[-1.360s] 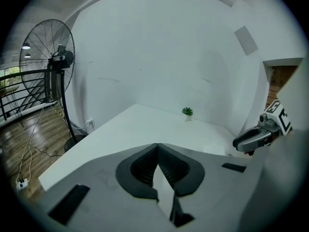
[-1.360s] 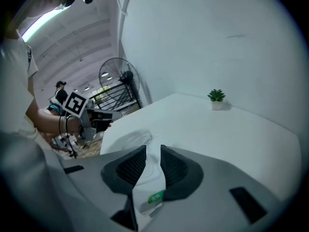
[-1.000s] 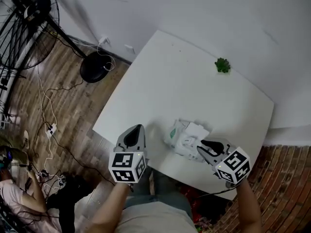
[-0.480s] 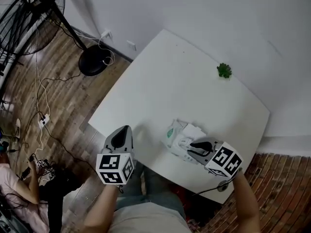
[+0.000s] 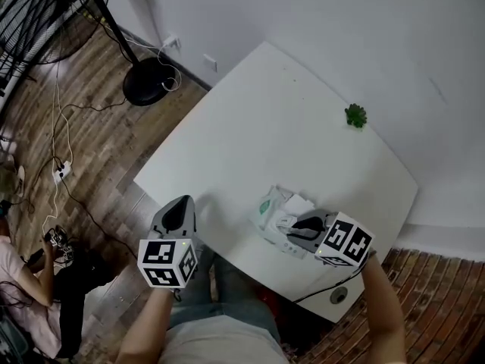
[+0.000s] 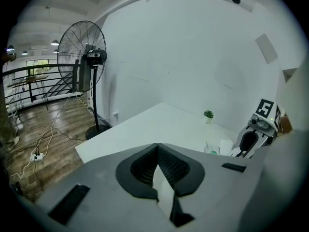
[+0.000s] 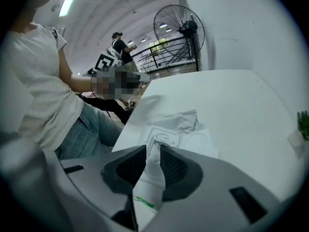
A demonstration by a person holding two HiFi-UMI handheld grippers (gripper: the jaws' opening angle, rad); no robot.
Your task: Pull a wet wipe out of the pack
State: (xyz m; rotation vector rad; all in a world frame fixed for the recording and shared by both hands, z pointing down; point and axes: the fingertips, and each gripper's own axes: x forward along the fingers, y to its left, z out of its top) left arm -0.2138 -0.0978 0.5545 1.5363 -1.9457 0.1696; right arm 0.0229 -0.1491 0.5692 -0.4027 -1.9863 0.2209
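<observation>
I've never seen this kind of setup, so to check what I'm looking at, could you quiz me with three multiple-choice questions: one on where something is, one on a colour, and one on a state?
1. Where does the wet wipe pack lie?
A. On the floor beside the fan
B. On the table, near the person's edge
C. At the far edge, against the small plant

2. What colour is the table top?
A. Black
B. Brown wood
C. White

3. How do the left gripper's jaws stand?
A. Together, nothing between them
B. Wide apart
C. Clamped on a wipe

Answers:
1. B: the head view shows the wet wipe pack close to the near edge.
2. C: the table is plain white, while the floor is brown.
3. A: in the left gripper's own view, its jaws meet with nothing between them.
</observation>
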